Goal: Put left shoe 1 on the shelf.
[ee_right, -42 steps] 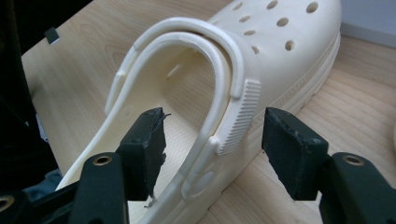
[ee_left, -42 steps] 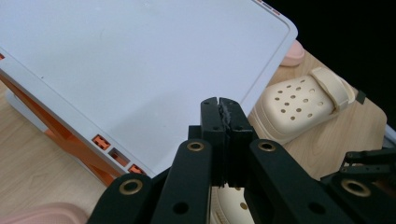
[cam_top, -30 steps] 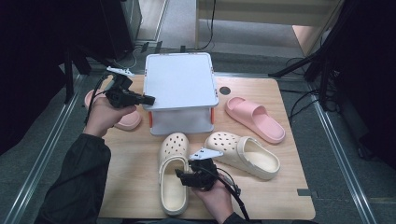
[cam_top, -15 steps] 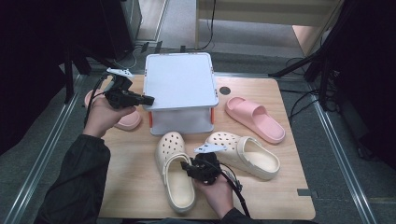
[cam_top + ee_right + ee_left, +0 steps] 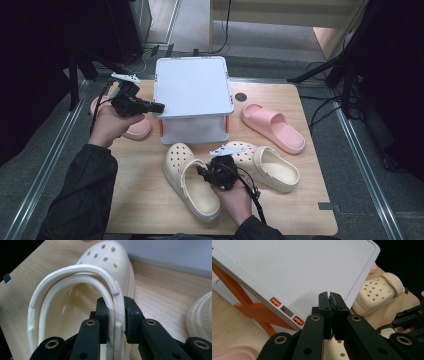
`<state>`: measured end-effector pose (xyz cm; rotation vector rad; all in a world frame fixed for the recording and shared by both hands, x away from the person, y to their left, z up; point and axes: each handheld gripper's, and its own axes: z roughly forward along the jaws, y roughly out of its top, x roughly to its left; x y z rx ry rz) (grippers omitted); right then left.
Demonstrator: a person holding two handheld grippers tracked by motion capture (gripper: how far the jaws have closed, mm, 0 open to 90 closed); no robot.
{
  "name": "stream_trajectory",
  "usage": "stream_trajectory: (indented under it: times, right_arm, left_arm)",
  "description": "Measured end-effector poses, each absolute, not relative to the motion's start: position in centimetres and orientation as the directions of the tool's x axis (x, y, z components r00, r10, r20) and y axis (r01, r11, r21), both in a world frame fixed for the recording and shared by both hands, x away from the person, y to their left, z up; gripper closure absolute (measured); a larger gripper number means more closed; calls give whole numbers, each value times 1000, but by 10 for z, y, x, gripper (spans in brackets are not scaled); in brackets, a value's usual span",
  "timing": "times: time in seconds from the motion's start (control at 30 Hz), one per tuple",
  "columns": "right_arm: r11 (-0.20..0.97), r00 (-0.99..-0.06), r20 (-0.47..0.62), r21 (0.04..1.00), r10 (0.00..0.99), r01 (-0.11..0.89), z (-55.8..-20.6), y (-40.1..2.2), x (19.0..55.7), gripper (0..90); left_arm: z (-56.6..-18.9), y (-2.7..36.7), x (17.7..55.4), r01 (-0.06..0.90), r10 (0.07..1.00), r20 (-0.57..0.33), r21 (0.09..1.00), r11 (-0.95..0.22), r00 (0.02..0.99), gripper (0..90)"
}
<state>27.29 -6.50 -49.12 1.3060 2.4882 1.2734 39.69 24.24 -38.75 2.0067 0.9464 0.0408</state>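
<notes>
A cream clog [image 5: 192,182] lies on the wooden table [image 5: 140,200] in front of a white lidded box [image 5: 192,92]. My right gripper [image 5: 202,172] has just been closing on it. In the right gripper view the jaws [image 5: 116,306] press on both sides of the clog's [image 5: 75,290] side wall and heel strap. A second cream clog [image 5: 267,167] lies just to its right. My left gripper [image 5: 159,107] is shut with nothing in it, its tips [image 5: 330,296] at the left edge of the box lid [image 5: 299,270].
One pink slide [image 5: 272,127] lies right of the box; another pink slide [image 5: 132,127] sits left of it under my left hand. Orange latches [image 5: 257,310] run down the box's side. Dark floor and metal rails surround the table.
My right gripper has shifted right and slightly away from me, and its jaws have closed onto the clog's rim; the clog's heel has swung right with it. The left gripper has stayed put.
</notes>
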Motion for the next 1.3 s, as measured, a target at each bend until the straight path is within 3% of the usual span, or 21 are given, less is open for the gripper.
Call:
stream_trajectory:
  times: [0.47, 0.73, 1.0, 1.3]
  right_arm:
    - [268, -628, 248, 747, 737, 609, -460, -54, 320, 777]
    - [212, -573, 244, 761, 783, 613, -467, -34, 354, 775]
    - [212, -540, 221, 751, 812, 625, -483, -25, 364, 767]
    - [238, -603, 237, 763, 762, 601, -480, -32, 357, 611]
  left_arm:
    - [-388, 243, 397, 607, 630, -323, 734, -305, 707, 872]
    - [-388, 244, 397, 606, 627, -323, 734, -306, 709, 871]
    - [-388, 244, 397, 604, 626, -322, 735, -307, 710, 869]
    - [-388, 244, 396, 609, 634, -323, 734, -301, 702, 874]
